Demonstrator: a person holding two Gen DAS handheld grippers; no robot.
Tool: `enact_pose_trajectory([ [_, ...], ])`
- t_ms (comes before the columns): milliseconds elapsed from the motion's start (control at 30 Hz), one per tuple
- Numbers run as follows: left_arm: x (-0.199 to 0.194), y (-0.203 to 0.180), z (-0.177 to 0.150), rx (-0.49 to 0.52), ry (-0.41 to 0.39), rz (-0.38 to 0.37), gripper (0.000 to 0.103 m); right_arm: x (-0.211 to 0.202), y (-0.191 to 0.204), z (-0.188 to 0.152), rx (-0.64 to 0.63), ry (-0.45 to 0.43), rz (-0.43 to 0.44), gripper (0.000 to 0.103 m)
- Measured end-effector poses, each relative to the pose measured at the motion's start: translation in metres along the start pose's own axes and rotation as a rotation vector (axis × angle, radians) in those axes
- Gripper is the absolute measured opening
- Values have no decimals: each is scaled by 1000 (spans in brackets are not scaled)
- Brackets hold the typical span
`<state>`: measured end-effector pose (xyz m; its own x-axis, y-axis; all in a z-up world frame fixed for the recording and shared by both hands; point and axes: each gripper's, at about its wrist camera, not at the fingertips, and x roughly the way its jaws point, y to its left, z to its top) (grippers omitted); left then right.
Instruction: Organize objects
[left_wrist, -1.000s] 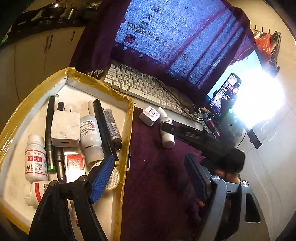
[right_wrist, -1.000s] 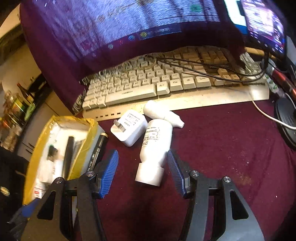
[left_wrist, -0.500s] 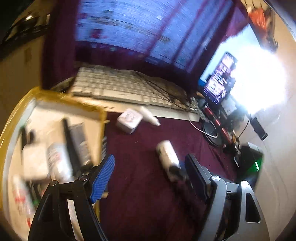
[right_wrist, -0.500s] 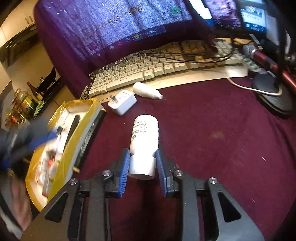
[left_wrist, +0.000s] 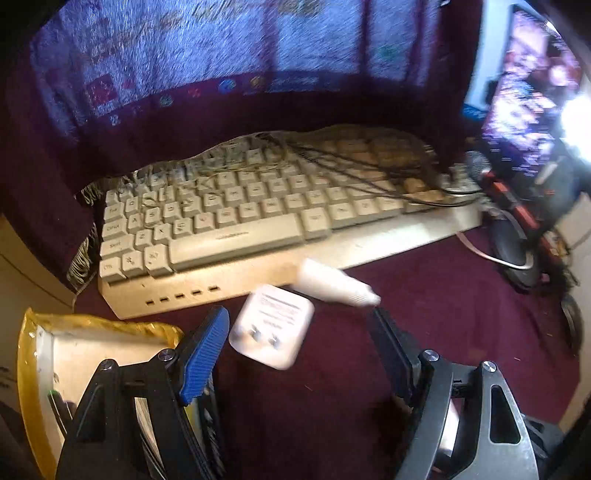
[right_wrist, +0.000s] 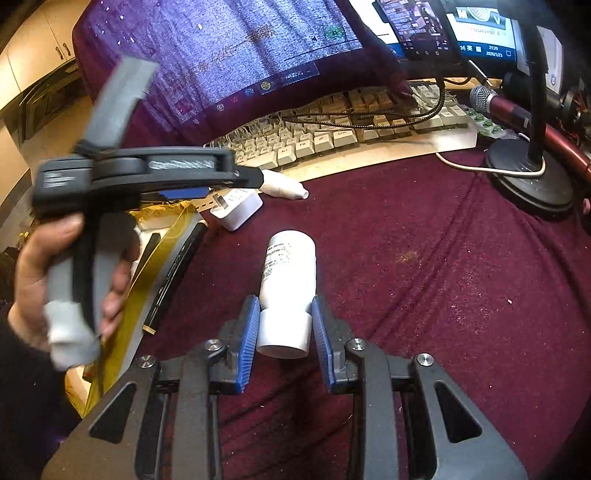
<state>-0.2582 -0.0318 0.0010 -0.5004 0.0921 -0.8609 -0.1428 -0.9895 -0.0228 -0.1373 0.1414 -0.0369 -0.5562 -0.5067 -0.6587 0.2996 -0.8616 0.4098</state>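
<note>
our right tool (right_wrist: 282, 328) is clamped on the cap end of a white bottle (right_wrist: 288, 273) lying on the maroon tabletop (right_wrist: 424, 295). our left tool (left_wrist: 299, 350) is spread apart w/ a white charger plug (left_wrist: 271, 325) between its tips, untouched. small white dropper bottle (left_wrist: 332, 282) just beyond, by the keyboard (left_wrist: 258, 221). yellow-edged tray (left_wrist: 92, 332) at left.

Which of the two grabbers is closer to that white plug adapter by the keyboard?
The left. The left gripper is open with the adapter lying between its fingers. The right gripper sits farther back on the cloth, shut on the bottle.
</note>
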Motion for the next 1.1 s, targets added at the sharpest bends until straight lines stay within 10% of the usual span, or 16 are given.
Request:
enact_pose_trajectory([
  [167, 24, 4, 1, 1, 71, 1, 71, 0, 2, 0, 3, -1, -1, 27],
  [300, 34, 8, -5, 0, 105, 44, 41, 0, 3, -2, 0, -2, -2, 27],
  [1100, -93, 26, -161, -285, -69, -280, 39, 7, 16, -3, -72, 4, -54, 27],
])
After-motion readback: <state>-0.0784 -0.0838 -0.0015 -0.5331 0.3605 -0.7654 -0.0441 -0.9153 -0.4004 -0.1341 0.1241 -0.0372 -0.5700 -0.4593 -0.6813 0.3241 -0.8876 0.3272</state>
